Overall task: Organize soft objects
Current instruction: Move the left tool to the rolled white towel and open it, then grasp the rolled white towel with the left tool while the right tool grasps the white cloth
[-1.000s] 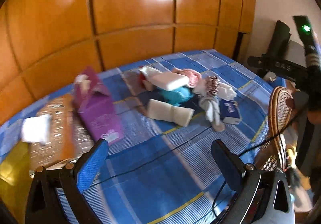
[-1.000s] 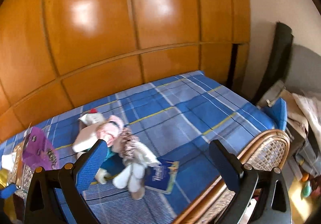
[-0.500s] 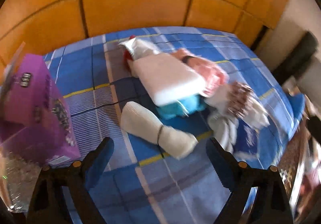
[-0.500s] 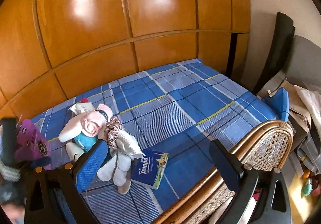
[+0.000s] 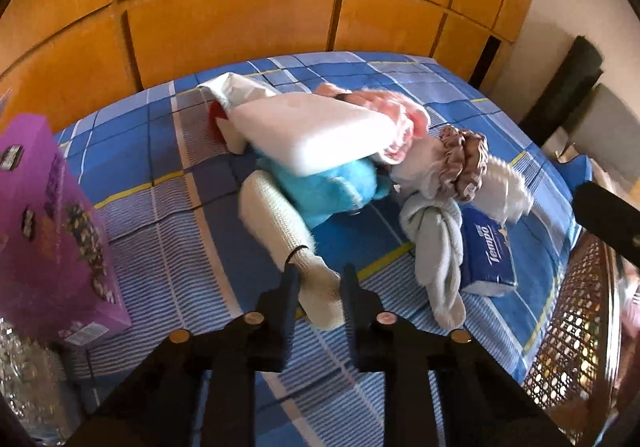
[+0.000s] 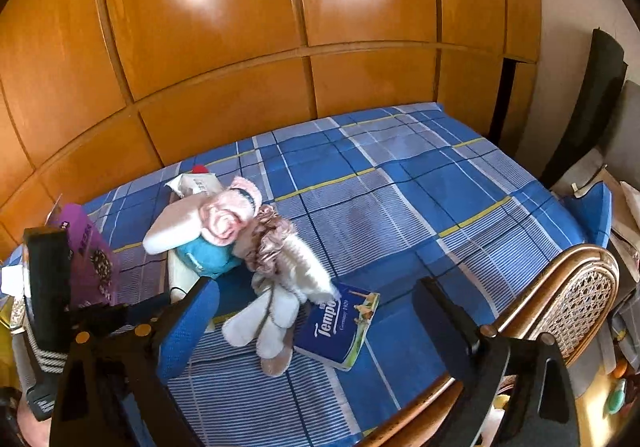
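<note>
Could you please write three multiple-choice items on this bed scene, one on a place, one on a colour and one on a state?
1. Where does the Tempo pack lie?
A. On the bedcover, beside the grey socks
B. Inside the purple box
C. On the chair

2. What colour is the soft item under the white pad?
A. Yellow
B. Turquoise
C. Black

3. What state is the left tool in?
A. Wide open above the pile
B. Shut on the cream roll
C. Shut on the pack

Answers: 1 A, the pack rests on the blue checks next to the socks. 2 B, turquoise fabric shows below the pad. 3 B, its jaws have just been closing and now pinch the roll's near end.
</note>
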Tool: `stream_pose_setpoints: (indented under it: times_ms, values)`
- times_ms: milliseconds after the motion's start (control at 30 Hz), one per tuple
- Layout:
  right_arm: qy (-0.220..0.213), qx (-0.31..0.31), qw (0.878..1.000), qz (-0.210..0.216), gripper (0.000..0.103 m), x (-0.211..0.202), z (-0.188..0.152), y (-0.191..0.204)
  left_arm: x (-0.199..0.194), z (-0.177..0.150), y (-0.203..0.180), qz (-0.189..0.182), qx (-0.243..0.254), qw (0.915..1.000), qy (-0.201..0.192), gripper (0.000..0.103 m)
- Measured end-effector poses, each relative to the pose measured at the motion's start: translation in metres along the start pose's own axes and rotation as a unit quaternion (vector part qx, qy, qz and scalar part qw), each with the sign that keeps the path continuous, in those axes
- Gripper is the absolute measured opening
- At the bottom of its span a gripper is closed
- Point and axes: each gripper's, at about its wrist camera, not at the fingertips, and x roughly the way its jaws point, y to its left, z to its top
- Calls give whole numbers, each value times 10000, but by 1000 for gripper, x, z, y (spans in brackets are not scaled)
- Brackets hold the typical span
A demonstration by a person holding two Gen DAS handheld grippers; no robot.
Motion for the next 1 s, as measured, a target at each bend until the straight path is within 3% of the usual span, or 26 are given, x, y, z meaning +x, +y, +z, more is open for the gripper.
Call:
stream_pose_setpoints:
  times_ms: [133,367,633,800,867,1000]
  values:
    - [24,-55,10000,10,95,2,1,4,-6,-6,14,-49,-115,9999,31,7]
    - [246,-20,9996,130,95,12,9,5,5,-10,26,-125,-433,9981,409,6]
    - [309,157,9993,166,95,13,17,-9,5,-13,29,-303,-712,9962,400,7]
    - [419,196,9987,224,95,20,19,-16,7,-13,37,-461,-912,9937,451,23]
    - [477,219,9982,306,95,23,21,-19,8,-12,40,-539,-1049,9919,466,53]
    - [571,286,9969,469,95,28,27,-21,14,-5,37,-527,-1119,9912,476,58]
